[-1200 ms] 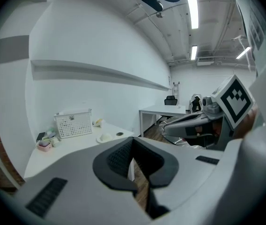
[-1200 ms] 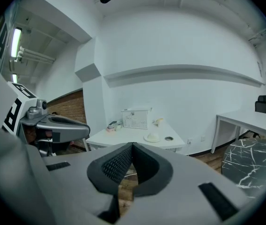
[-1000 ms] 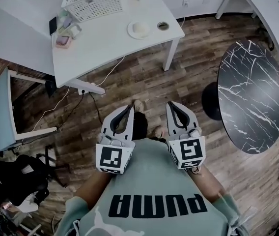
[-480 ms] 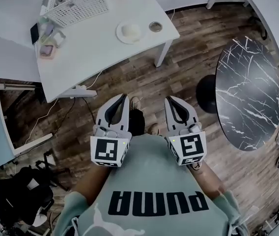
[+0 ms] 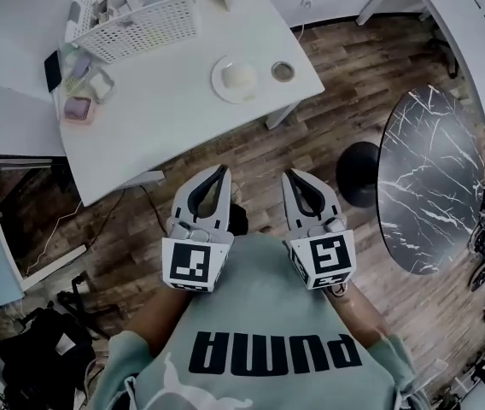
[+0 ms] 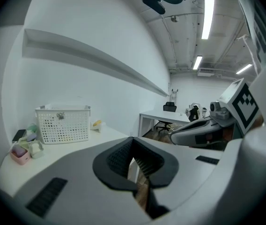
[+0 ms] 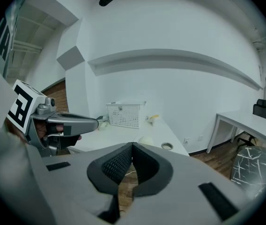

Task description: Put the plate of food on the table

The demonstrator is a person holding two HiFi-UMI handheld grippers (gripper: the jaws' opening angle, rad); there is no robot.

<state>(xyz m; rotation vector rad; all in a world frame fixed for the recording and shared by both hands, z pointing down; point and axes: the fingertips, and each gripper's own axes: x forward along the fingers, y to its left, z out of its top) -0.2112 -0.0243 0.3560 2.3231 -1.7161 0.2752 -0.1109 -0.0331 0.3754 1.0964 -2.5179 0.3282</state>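
Both closed, empty: left gripper, right gripper; plate at twelve o'clock, unseen from left gripper view.

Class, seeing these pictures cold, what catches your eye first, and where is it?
The left gripper and right gripper jut out side by side in the middle of the head view, both shut and empty. Ahead, a white table carries the plate of food near its right edge and a white basket at the back. A round black marble table stands to the right.
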